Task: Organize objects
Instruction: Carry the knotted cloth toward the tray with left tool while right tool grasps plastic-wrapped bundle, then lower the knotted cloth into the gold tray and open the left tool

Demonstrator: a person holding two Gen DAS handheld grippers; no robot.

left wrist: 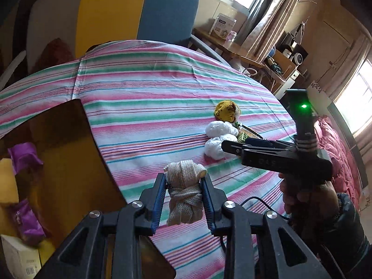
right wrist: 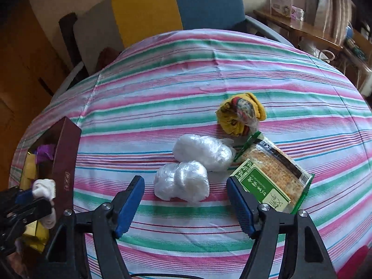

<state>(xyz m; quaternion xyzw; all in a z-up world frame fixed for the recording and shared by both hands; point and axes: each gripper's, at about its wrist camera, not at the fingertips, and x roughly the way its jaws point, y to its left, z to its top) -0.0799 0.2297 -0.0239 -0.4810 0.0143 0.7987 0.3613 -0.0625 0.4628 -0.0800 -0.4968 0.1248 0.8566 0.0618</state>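
Note:
My left gripper [left wrist: 184,181] is shut on a beige rolled sock bundle [left wrist: 184,197], held above the striped bedspread [left wrist: 151,107] beside the brown box [left wrist: 69,162]. It also shows in the right wrist view [right wrist: 44,190] by the box [right wrist: 65,169]. My right gripper [right wrist: 186,186] is open and empty, just short of a white plastic-wrapped bundle [right wrist: 181,182]. A second white bundle [right wrist: 204,152], a yellow rolled sock bundle [right wrist: 240,114] and a green snack packet [right wrist: 272,179] lie beyond. The right gripper [left wrist: 230,147] appears in the left wrist view next to the white bundles [left wrist: 219,139].
The box holds purple packets [left wrist: 24,155] and yellow items [right wrist: 30,172]. A yellow and blue headboard [left wrist: 139,11] stands behind the bed. A wooden desk [left wrist: 232,46] with a white carton is at the far right. A pink quilt [left wrist: 337,148] lies right.

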